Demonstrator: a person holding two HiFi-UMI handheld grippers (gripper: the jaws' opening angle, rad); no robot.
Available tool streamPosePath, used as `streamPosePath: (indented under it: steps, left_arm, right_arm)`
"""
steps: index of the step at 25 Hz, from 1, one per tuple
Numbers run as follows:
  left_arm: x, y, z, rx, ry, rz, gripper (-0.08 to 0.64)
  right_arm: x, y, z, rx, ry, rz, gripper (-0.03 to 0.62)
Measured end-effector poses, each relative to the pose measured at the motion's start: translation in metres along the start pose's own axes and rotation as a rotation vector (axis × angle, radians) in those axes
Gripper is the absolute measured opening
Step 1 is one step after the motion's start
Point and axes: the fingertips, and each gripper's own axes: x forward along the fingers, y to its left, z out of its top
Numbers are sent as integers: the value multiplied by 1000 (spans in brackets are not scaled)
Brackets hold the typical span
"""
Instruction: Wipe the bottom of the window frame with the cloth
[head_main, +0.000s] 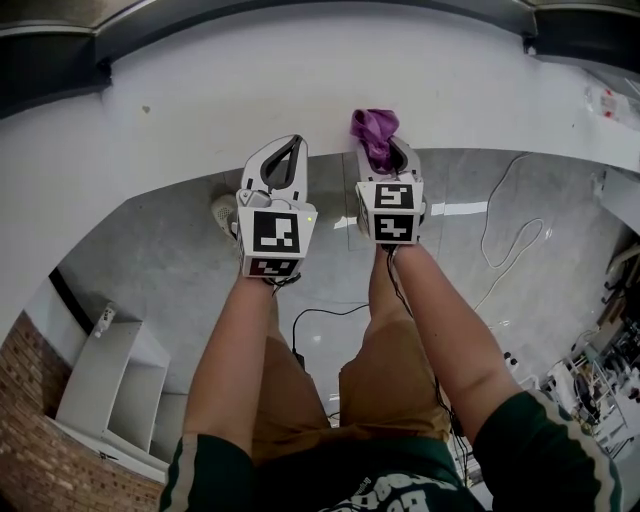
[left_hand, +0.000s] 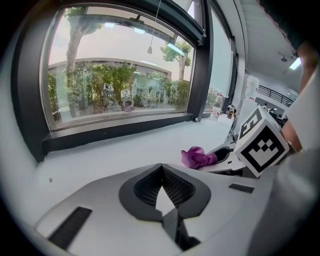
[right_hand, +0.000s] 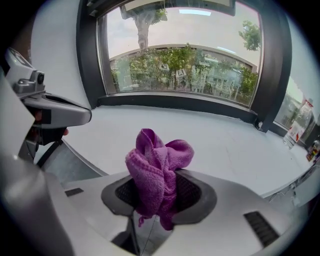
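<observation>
The right gripper (right_hand: 159, 181) has its fingers (right_hand: 197, 192) clenched on the cloth (right_hand: 155, 160). The cloth is purple and bunched into a loose wad that stands up out of the fingers and hangs a little below them. It is held over the white sill (right_hand: 220, 137), near the sill's front edge and well apart from the dark frame (right_hand: 175, 102) at the foot of the window. No view shows whether the cloth touches the sill.

The left gripper (left_hand: 162, 166) is just beside the right one, on its left. Its fingers (left_hand: 142, 187) are pressed together at the tips with nothing between them, and only white sill shows through the small gap behind the tips. In the left gripper view, the cloth (left_hand: 197, 157) pokes out ahead of the right gripper's cube (left_hand: 262, 146), with the bottom rail of the frame (left_hand: 120, 131) running across behind it.

In the head view, both grippers point away from the person, with the left gripper (head_main: 292, 150) and the right gripper (head_main: 385, 152) side by side. The cloth (head_main: 374, 132) lies over the near edge of the sill (head_main: 300, 80). Below are the grey floor (head_main: 150, 250) and a white cable (head_main: 510, 235).
</observation>
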Motion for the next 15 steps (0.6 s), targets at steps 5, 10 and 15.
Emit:
streamPosePath:
  steps: [5,10,15]
  left_arm:
    - [-10,15,-7,-14,-1,24,5]
    - [-20,28,-16,-31,2,44,5]
    - [-32,45,-23,-48,1,68,5]
  right_arm:
    - [3,26,7,-22,-12,37,161]
    - [7,66,13,-62,-16,100,161]
    - [12,99,20,-68,-22,137,161]
